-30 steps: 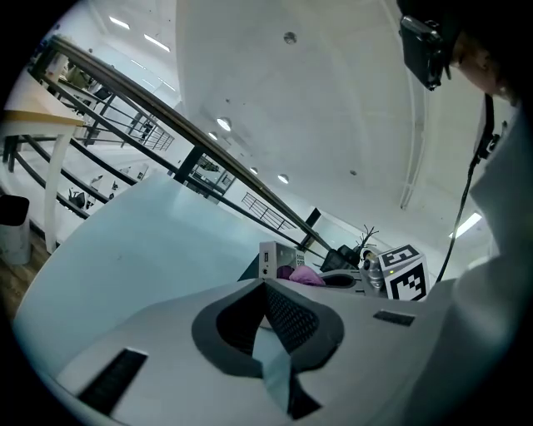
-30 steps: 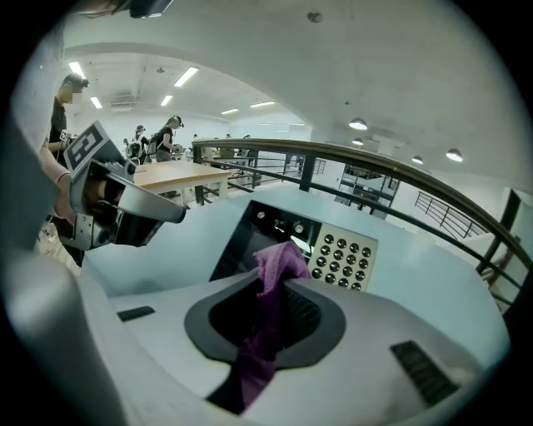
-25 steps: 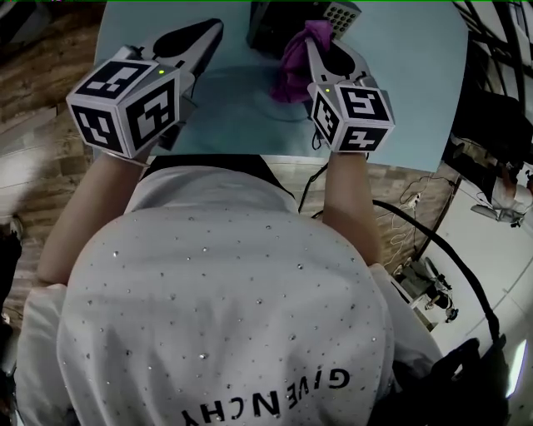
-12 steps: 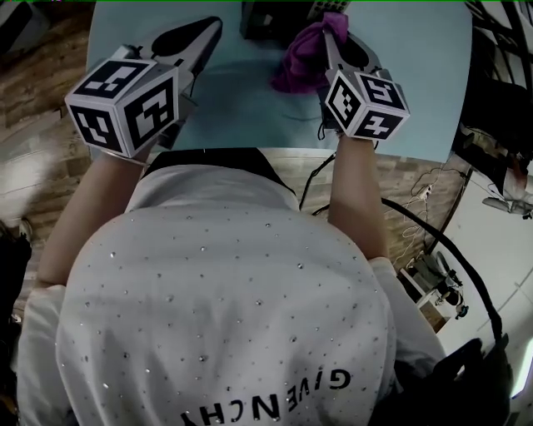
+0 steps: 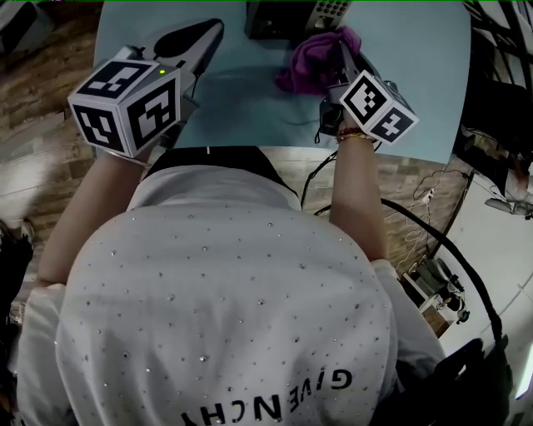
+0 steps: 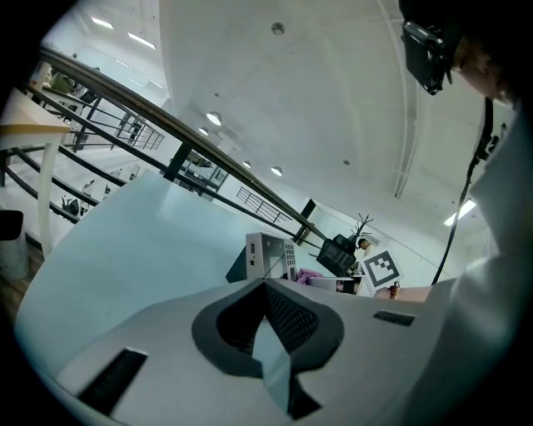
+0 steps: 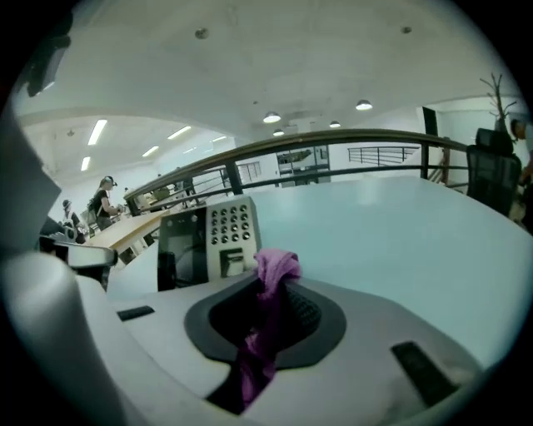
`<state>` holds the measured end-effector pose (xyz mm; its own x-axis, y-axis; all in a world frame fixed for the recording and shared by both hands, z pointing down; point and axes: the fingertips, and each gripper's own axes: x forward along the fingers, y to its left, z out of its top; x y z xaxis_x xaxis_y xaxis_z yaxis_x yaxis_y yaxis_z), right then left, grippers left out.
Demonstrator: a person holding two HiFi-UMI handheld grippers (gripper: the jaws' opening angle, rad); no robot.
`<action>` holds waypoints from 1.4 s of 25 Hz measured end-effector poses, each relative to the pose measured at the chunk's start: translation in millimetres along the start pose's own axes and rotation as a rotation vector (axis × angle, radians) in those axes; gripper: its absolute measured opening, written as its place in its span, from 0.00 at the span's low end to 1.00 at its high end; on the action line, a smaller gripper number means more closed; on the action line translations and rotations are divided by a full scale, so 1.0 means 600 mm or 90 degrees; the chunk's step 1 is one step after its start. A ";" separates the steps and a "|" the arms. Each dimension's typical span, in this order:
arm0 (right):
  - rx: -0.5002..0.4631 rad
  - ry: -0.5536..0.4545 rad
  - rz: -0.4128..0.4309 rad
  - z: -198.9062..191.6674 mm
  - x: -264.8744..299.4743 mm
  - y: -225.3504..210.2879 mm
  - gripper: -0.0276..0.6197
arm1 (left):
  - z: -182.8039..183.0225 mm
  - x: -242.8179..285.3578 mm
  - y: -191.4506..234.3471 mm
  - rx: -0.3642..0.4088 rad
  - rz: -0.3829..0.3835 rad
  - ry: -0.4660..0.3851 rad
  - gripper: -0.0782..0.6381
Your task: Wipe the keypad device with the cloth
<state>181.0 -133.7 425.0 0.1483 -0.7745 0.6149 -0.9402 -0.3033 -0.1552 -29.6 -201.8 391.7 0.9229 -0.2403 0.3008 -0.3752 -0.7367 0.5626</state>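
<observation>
The big light blue table (image 5: 416,83) fills the top of the head view. A person in a white shirt (image 5: 225,308) with tiny shiny dots leans over its near edge. The keypad device (image 5: 287,17) stands at the far side of the table. It is a grey box with rows of small round buttons and a dark screen beside them, as the right gripper view shows (image 7: 208,241). The left gripper (image 5: 208,32) is held over the table, to the left of the box and apart from it. It points toward the far side. Its two jaws are pressed together at the tips, and nothing is between them. From the left gripper view the box (image 6: 266,254) stands farther off, past the tips. The right gripper (image 5: 346,42) is just in front of the box and points at it. Its jaws squeeze the purple cloth (image 5: 312,65). The cloth (image 7: 275,266) bunches up out of the tips, and some of it hangs down between the jaws. The bunch is very near the front of the box, under the buttons, but I cannot tell if it touches.
</observation>
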 end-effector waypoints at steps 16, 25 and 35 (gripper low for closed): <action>-0.329 0.067 0.213 -0.033 0.016 0.257 0.11 | 0.024 -0.022 -0.028 0.002 0.003 -0.023 0.11; -0.265 0.054 0.193 -0.032 0.029 0.213 0.11 | 0.002 -0.044 -0.009 0.004 0.046 -0.013 0.11; -0.134 0.039 0.198 -0.017 0.008 0.136 0.11 | -0.011 -0.036 -0.049 -0.021 0.069 -0.010 0.11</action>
<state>101.9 -156.8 423.2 -0.1675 -0.7746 0.6099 -0.9806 0.0671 -0.1840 -38.8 -170.9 373.6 0.8779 -0.3280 0.3489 -0.4753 -0.6851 0.5520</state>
